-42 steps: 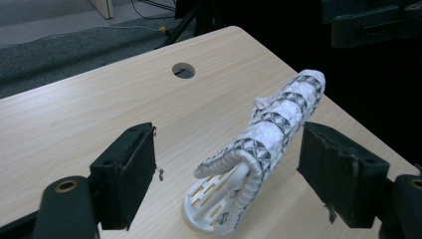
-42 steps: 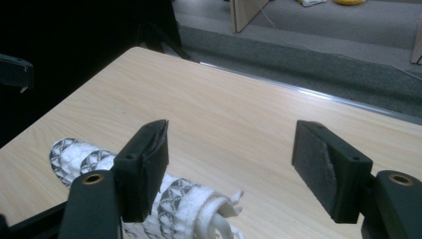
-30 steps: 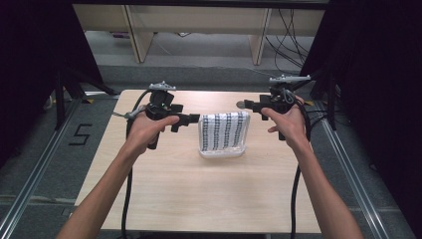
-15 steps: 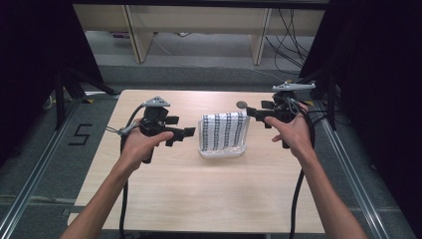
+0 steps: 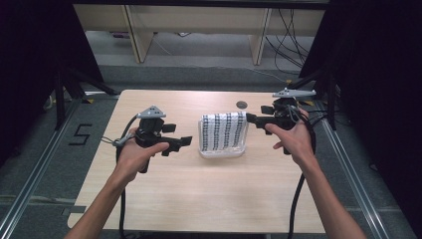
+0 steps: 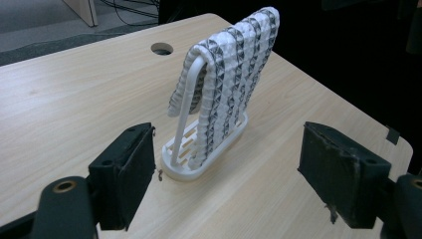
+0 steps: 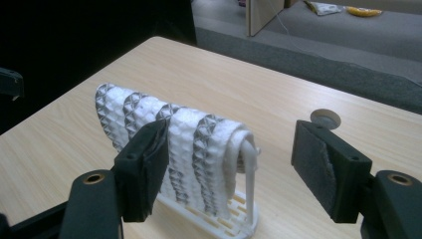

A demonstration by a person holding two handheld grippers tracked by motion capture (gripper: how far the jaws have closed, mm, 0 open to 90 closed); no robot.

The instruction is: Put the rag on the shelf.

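Note:
A white towel with dark patterned stripes (image 5: 225, 130) hangs over a white slatted rack (image 5: 221, 152) in the middle of the wooden table. In the left gripper view the towel (image 6: 226, 84) and rack (image 6: 199, 149) stand end-on ahead of the jaws. My left gripper (image 5: 185, 142) is open, a short way left of the rack, nothing between its pads. My right gripper (image 5: 249, 118) is open at the towel's upper right end. In the right gripper view the towel (image 7: 184, 134) drapes over the rack's bar (image 7: 249, 164) just beyond the jaws.
A round cable hole (image 5: 242, 104) sits in the table behind the rack. The table (image 5: 209, 199) has bare wood in front. Shelving legs and loose cables (image 5: 288, 30) lie on the floor beyond the far edge. Metal rails (image 5: 35, 169) run along both sides.
My left gripper has drawn back toward the near left, away from the rack. My right gripper has shifted slightly, staying at the towel's right end.

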